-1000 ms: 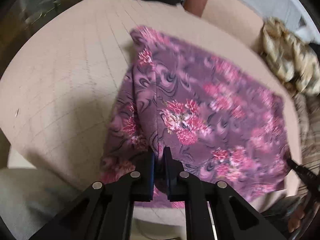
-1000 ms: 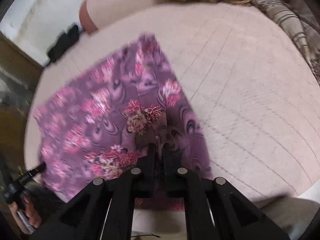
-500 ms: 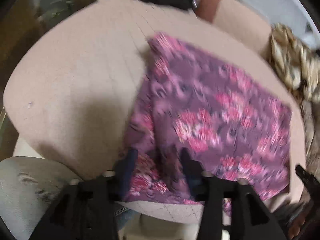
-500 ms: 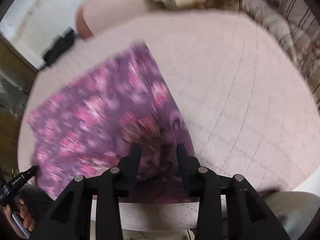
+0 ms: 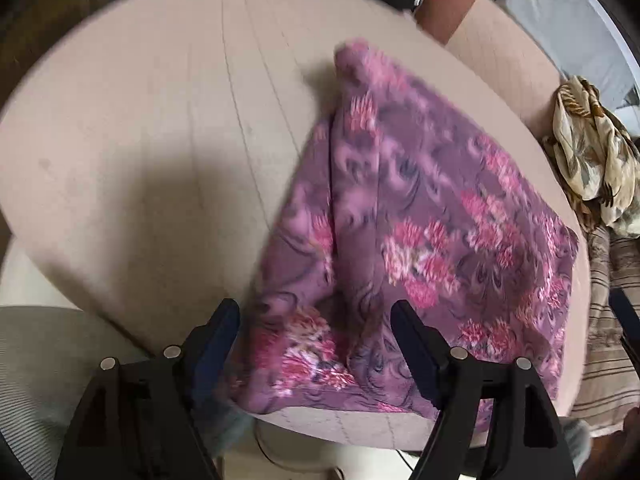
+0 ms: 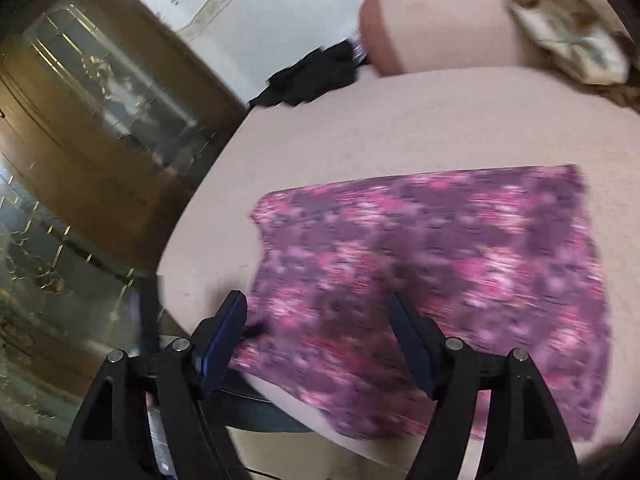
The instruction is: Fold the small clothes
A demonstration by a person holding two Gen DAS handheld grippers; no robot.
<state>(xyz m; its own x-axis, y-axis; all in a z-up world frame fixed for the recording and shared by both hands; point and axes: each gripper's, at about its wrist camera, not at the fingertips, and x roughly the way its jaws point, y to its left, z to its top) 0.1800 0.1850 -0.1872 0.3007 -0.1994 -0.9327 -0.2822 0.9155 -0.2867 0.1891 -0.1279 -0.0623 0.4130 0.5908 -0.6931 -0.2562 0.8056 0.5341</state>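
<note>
Both grippers w/ fingers spread wide, holding nothing: left gripper (image 5: 314,320), right gripper (image 6: 318,314). Purple floral cloth (image 5: 420,216) lies on pink cushion (image 5: 160,120), near edge rumpled.

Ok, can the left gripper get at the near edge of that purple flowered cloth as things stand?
Probably yes. The left gripper has its jaws wide open, one on each side of the rumpled near edge of the purple flowered cloth, and nothing lies between them. That edge is bunched on the pink cushion, so it may catch several layers.

Floral cloth (image 6: 432,280) smeared by blur (right wrist view), pattern unreadable
</note>
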